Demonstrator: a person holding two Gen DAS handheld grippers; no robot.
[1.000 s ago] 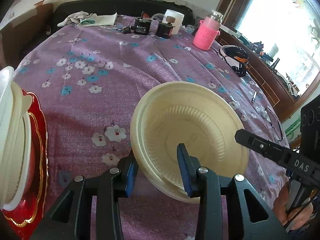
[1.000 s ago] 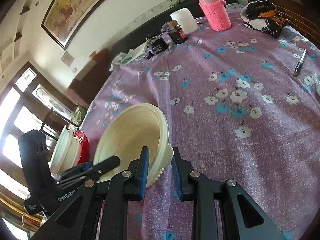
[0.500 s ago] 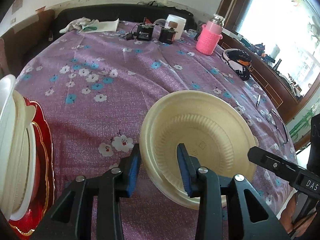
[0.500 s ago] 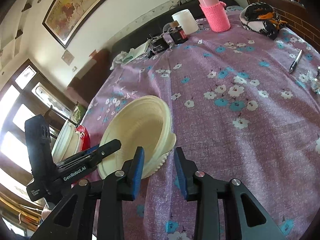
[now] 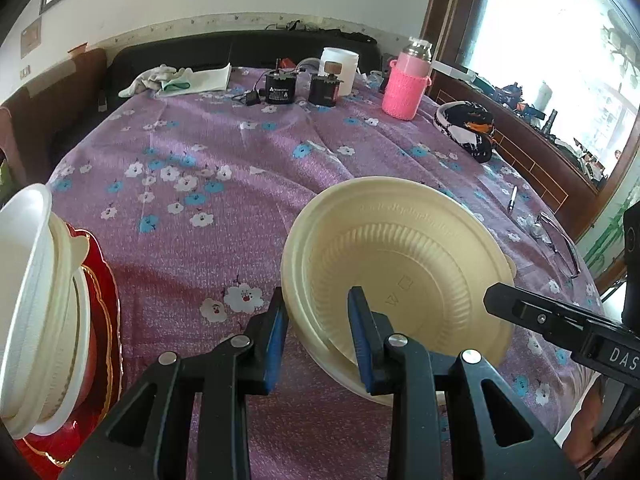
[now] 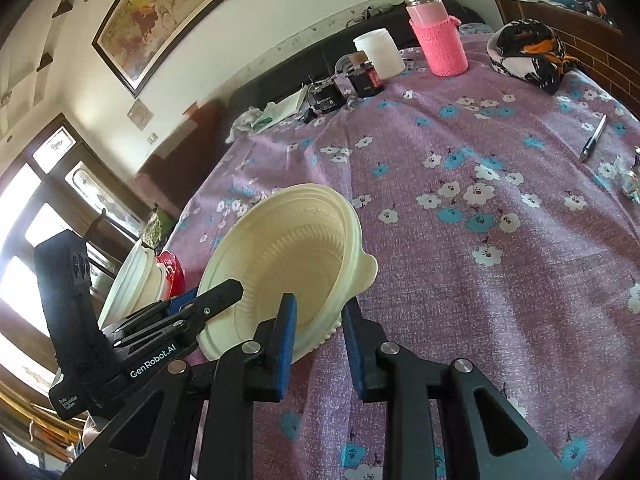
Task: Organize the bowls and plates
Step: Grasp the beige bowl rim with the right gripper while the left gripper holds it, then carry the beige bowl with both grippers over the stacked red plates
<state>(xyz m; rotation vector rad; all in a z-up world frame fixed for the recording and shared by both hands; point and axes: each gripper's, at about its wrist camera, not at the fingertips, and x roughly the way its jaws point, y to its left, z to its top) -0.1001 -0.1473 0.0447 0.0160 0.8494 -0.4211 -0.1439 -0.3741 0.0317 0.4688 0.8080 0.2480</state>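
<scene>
Two nested cream bowls (image 5: 400,256) hang tilted over the purple flowered tablecloth (image 5: 224,152), gripped from opposite sides. My left gripper (image 5: 318,320) straddles their near-left rim, one pad inside and one outside, jaws closing onto it. My right gripper (image 6: 318,320) bites the opposite rim of the cream bowls (image 6: 288,248) the same way, jaws closing. Each gripper shows in the other's view: left gripper (image 6: 216,300), right gripper's finger (image 5: 504,304). At the left, a stack of white bowls (image 5: 36,300) rests on a red gold-edged plate (image 5: 104,320).
Along the far edge stand a pink-sleeved bottle (image 5: 406,84), a white jar (image 5: 340,64), two dark jars (image 5: 280,88) and a folded cloth (image 5: 176,78). A patterned cap (image 5: 468,128), a pen (image 5: 513,200) and glasses (image 5: 560,244) lie at the right.
The right jaws widened off the rim half a second ago and have narrowed onto it again. The left jaws have narrowed onto the rim. The left view has tipped up slightly.
</scene>
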